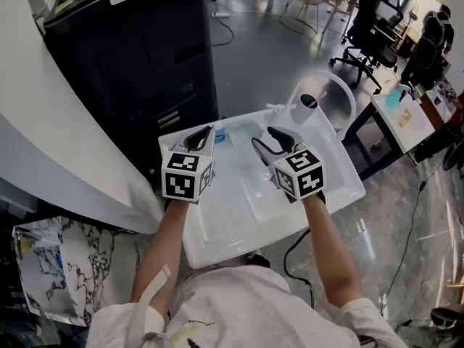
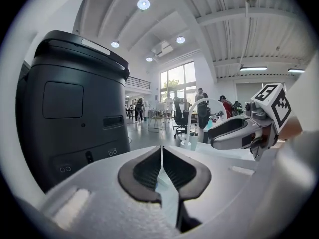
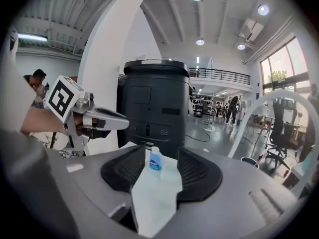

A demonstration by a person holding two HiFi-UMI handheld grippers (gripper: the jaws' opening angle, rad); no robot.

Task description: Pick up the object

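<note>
**A:** What lies nearest?

**B:** The left gripper (image 2: 162, 151), a white shell with ribbed black pads. The pads are pressed together with nothing between them. The right gripper (image 3: 161, 152) is built the same way; its jaws are spread and clasp nothing.

**A:** And the object?

**B:** A small clear bottle (image 3: 155, 159) with blue liquid, a white cap and a blue label. It stands upright at the worktop's far edge, ahead of the right gripper's gap, and is untouched.

**A:** The surface?

**B:** A glossy white moulded worktop (image 1: 341, 187) with a shallow rectangular basin. A white spout (image 1: 304, 107) stands at its far corner.

**A:** The room?

**B:** A tall matte-black cabinet (image 1: 130, 64) stands behind the worktop. Farther off are a polished grey floor (image 1: 254, 56) and black office chairs (image 1: 370, 27).
</note>
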